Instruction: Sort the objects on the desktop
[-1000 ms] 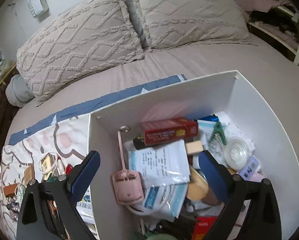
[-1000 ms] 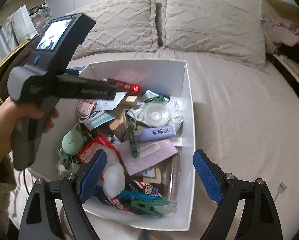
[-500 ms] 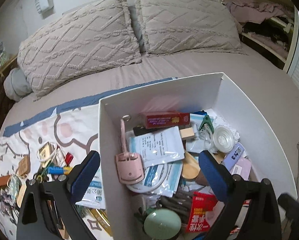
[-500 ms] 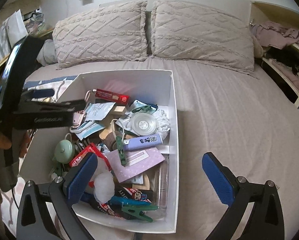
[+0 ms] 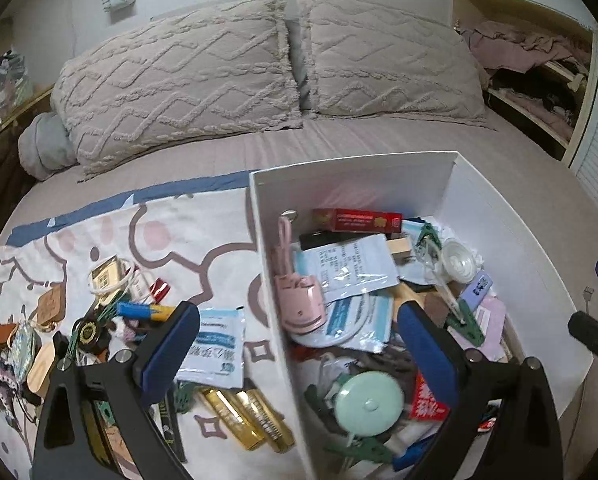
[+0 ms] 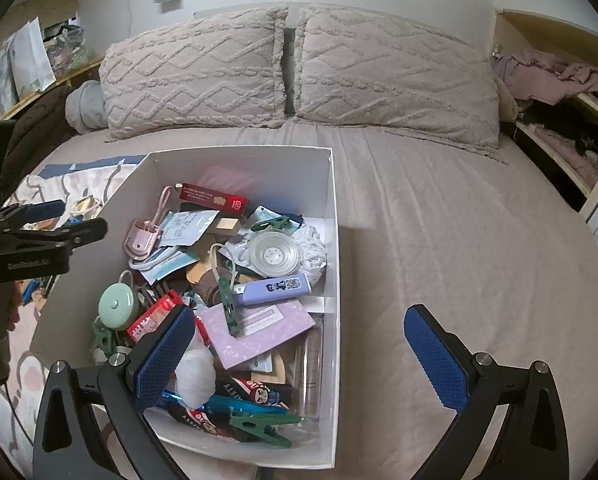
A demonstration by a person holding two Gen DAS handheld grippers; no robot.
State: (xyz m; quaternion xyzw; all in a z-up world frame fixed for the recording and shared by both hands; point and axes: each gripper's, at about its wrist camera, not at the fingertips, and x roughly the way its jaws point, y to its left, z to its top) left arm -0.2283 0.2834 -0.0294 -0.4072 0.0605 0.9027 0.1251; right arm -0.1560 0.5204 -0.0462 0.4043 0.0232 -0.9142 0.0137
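White cardboard box (image 6: 333, 240) of light, loose clutter likely needed rim grips; left gripper (image 5: 299, 344) and right gripper (image 6: 299, 354) gaped wide, empty.

One white rectangular cardboard box (image 6: 333, 208) sits on one bed (image 6: 439, 240). Two beige textured pillows (image 6: 195, 76) lie side by side at the head. Inside the box: one red flat carton (image 6: 213, 197), one pink plastic clip-shaped gadget (image 6: 145, 236), one mint-green round case (image 6: 116, 307), one lilac rectangular lighter-shaped item (image 6: 277, 288), one clear round plastic lid (image 6: 274, 256), one purple card (image 6: 255, 330). At least three green clothes pegs (image 6: 259, 426) are visible there. Beside the box, on one patterned cloth (image 5: 203, 240), lie two gold tubes (image 5: 243, 416).
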